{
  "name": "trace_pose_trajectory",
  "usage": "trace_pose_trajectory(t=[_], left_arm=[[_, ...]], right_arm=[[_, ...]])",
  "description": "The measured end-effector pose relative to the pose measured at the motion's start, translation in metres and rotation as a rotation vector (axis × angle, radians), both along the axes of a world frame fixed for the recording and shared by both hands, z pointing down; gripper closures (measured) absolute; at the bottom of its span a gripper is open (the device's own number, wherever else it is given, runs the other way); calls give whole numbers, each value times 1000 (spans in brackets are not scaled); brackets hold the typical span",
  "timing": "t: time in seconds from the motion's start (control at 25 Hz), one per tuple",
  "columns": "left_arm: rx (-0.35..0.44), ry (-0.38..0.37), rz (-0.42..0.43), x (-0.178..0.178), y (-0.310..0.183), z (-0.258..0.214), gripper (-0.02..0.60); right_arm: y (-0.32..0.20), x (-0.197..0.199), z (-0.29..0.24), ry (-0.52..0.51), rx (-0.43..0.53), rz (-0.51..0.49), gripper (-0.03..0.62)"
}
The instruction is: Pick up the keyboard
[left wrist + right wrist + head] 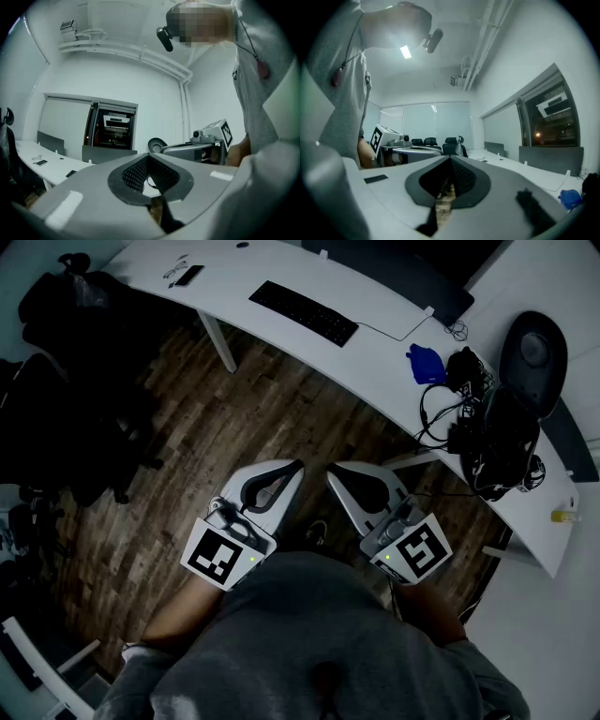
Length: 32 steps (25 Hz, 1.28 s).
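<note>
The left tool (296,467) and right tool (332,471) are closed and empty. The keyboard (303,312) lies on the table (375,367), well ahead. Approach, open both, grip its short ends evenly.

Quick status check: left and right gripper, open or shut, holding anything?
Left gripper: jaws closed, holding nothing.
Right gripper: jaws closed, holding nothing.

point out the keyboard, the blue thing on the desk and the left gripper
keyboard (303,312): head view, middle of its key field.
blue thing (425,365): head view, centre of its upper side.
left gripper (297,466): head view, the tip where its shut jaws meet.
</note>
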<state>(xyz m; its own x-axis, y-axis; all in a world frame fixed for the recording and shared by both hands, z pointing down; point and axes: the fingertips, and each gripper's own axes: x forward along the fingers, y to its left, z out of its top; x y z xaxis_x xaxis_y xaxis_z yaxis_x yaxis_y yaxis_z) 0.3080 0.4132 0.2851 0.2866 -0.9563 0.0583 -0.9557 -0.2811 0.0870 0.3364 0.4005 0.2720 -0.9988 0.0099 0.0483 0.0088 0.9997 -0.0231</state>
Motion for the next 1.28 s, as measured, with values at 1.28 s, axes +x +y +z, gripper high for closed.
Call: trace_pose_trajectory(t=[1.28], left_arm=[[28,-36,-133,-72,-35,10,575]], right_arm=[[-48,-32,30,52,-49,-66,588]])
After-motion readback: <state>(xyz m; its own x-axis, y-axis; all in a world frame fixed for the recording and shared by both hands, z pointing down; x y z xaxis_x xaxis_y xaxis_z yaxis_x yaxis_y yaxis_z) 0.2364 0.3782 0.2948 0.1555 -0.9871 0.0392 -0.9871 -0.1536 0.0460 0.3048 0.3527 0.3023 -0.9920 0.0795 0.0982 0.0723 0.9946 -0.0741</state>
